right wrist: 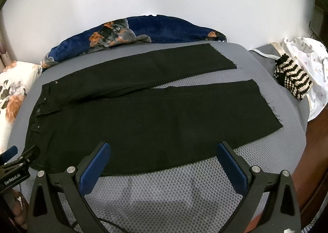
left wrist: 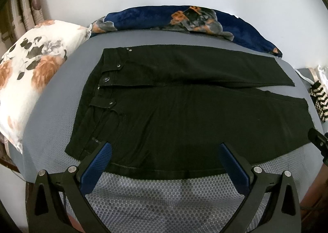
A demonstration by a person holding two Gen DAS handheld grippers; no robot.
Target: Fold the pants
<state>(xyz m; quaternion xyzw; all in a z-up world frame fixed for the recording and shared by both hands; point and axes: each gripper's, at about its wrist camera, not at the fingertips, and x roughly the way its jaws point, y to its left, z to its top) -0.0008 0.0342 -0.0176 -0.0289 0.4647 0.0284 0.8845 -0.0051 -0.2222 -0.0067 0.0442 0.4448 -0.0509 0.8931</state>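
Currently, pants: black denim pants [left wrist: 184,114] are lying flat and unfolded on the grey honeycomb-mesh mattress cover [left wrist: 164,196], waistband at the left, both legs reaching right with a narrow gap showing between the hems.
Left gripper: the black left gripper with blue pads [left wrist: 165,153] is hovering over the near edge of the pants by the waist end, its jaws standing spread wide and gripping nothing.
Right gripper: the black right gripper with blue pads [right wrist: 164,151] is hovering over the near edge of the near leg, its jaws likewise spread wide and empty.
Far side: a navy floral fleece blanket [left wrist: 164,17] is lying bunched along the white wall.
Left side: a white pillow with orange flowers [left wrist: 30,69] is resting beside the waistband.
Right side: a black-and-cream striped crochet pouch [right wrist: 293,81] is sitting near the hems, apart from them.
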